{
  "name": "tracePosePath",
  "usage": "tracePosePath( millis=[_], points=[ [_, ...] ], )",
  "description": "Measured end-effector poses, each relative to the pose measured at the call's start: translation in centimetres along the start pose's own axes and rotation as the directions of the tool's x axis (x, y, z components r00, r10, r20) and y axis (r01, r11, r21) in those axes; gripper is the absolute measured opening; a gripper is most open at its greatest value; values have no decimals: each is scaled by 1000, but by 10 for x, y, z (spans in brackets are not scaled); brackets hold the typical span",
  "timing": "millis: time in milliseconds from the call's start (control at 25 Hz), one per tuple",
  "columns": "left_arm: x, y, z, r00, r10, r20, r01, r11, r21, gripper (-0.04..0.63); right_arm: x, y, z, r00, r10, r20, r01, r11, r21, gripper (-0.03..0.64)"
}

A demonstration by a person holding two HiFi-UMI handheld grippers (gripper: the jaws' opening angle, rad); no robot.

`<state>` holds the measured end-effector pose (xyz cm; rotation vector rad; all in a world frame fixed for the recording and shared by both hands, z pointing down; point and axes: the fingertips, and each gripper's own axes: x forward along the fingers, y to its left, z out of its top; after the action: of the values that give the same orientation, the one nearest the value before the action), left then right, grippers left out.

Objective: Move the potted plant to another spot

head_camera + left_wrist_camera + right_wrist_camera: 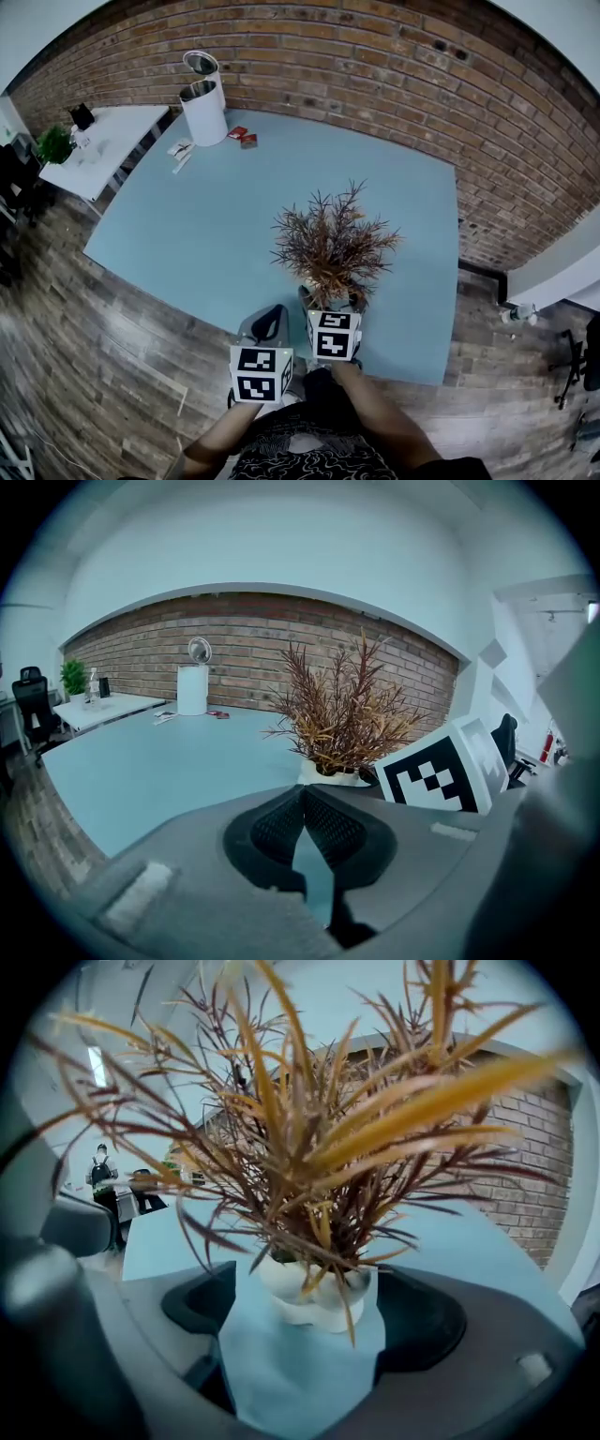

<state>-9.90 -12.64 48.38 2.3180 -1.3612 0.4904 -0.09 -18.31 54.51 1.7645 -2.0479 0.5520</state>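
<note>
**Setting the right gripper around the pot for a grasp**

The potted plant (330,246) is standing close to the near edge of the tabletop (187,216), right of its middle. The right gripper (312,1321) is holding its fingers (427,1321) spread wide with the white pot (317,1297) between them, not yet pinched. The left gripper (302,806) is waiting alongside, clenched on nothing. To do this well, the fingers should be closing low on the pot's wall, under the drooping leaves (309,1147), meeting both sides evenly and squeezing firmly before lifting it upright.
</note>
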Motion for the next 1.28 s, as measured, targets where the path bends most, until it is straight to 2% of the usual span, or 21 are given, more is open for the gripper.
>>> tracePosePath(
  millis=[360, 440, 1280],
  points=[
    [15, 6, 8, 1000, 8, 3, -8, 1000, -10, -5, 16, -13, 2, 998, -34, -48, 33, 999, -21, 449],
    [17, 6, 8, 1000, 8, 1, -8, 1000, -12, -5, 17, -15, 1, 998, -31, -58, 30, 999, -26, 423],
    [49, -13, 22, 1000, -19, -1, 19, 1000, -3, -5, 37, -38, 14, 995, 6, -98, -10, 999, -45, 431]
  ],
)
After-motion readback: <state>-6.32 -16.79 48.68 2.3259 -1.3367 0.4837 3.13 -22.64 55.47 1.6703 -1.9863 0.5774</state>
